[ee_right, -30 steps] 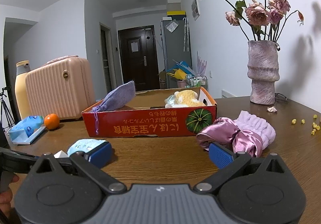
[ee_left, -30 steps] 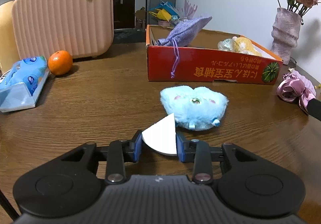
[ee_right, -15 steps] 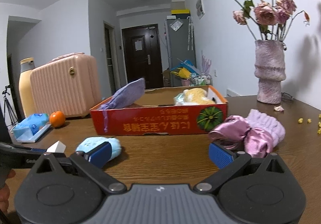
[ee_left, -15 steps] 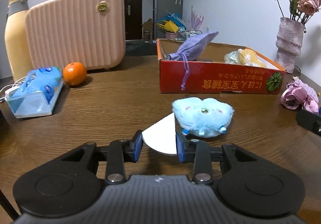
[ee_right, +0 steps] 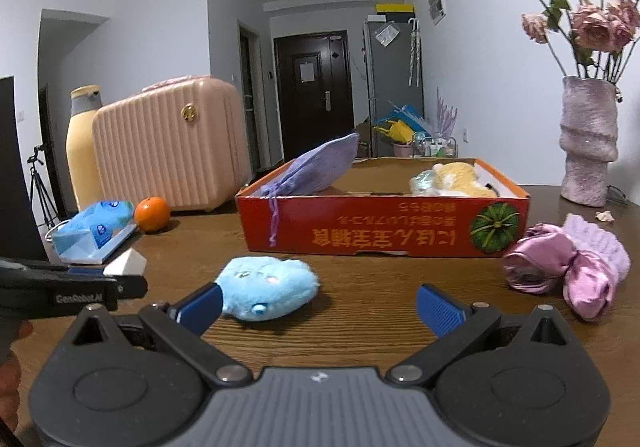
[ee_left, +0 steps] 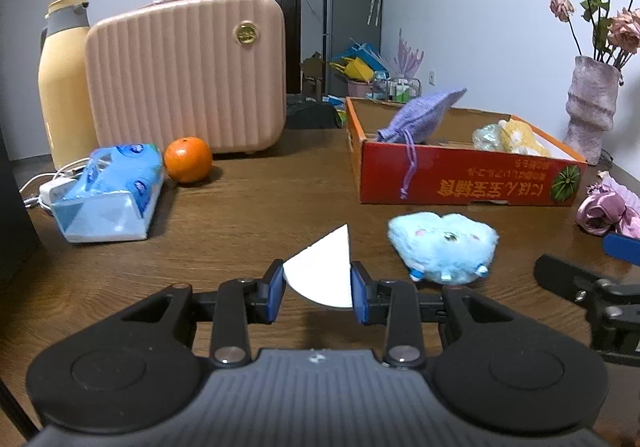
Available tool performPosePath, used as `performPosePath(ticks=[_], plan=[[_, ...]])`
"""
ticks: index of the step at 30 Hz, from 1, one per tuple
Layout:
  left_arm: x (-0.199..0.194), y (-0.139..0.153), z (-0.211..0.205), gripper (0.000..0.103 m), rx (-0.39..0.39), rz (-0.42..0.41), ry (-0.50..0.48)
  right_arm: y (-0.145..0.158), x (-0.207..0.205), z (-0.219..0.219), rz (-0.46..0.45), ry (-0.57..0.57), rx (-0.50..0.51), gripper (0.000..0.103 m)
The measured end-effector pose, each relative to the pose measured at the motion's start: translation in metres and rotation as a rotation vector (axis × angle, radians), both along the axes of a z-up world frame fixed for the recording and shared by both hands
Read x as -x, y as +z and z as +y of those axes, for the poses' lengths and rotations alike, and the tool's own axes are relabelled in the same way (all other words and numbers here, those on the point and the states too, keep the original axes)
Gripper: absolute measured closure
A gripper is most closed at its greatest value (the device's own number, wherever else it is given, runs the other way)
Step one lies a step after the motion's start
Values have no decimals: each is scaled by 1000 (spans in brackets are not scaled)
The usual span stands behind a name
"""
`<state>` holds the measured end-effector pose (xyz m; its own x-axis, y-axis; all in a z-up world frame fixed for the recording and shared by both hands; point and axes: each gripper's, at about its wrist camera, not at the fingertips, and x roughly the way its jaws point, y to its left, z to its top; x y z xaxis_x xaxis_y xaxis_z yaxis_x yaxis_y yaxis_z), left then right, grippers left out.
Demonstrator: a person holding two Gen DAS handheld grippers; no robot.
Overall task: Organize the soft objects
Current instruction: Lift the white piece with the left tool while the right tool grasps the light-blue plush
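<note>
**tabletop_tom:** Since the left gripper (ee_left: 318, 289) is already clamped on that white wedge-shaped piece (ee_left: 322, 271) (foam or card, can't tell which), I'd say the blue plush toy (ee_right: 267, 287) is the right hand's job. Anyone read it differently?

**softgoods_sam:** Nope, same read. From the right wrist view the right gripper (ee_right: 320, 307) has its jaws spread wide with nothing between them, and the plush sits on the wooden table (ee_right: 380, 287) just ahead, off toward its left finger (ee_right: 200, 307). It's not centred in the gap, so my guess is the hand needs to slide left a bit before closing.

**tabletop_tom:** Which way does it lie though?

**softgoods_sam:** Long axis runs roughly side to side across both views, more or less parallel to the near wall of the red cardboard box (ee_right: 380, 231). So the jaws would be spanning its long side unless the wrist turns. It's squishy, so probably fine either way.

**tabletop_tom:** And the box is right behind it, well within reach, with a purple drawstring pouch (ee_right: 320, 169) and a yellow plush (ee_right: 460, 177) already inside.

**softgoods_sam:** Yep. The pink satin scrunchie bundle (ee_right: 568, 271) is still on the table off to the right too.
</note>
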<state>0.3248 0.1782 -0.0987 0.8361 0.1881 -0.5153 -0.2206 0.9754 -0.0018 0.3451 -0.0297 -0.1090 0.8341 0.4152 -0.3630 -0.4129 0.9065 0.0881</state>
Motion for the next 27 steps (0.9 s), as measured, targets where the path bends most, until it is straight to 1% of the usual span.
performPosePath(ticks=[7, 14, 18, 21, 27], plan=[[3, 2, 21, 68, -4, -10, 25, -2, -9, 29, 24, 25, 23, 0], [3, 3, 40, 68, -11, -14, 45, -7, -22, 59, 68, 35, 70, 0], [2, 2, 50, 68, -14, -15, 57, -10, -35, 70, 110, 20, 87, 0], [1, 2, 58, 68, -15, -14, 66, -13, -45, 75, 150, 10, 82, 0], [0, 0, 70, 68, -13, -9, 81, -18, -64, 85, 200, -5, 86, 0]])
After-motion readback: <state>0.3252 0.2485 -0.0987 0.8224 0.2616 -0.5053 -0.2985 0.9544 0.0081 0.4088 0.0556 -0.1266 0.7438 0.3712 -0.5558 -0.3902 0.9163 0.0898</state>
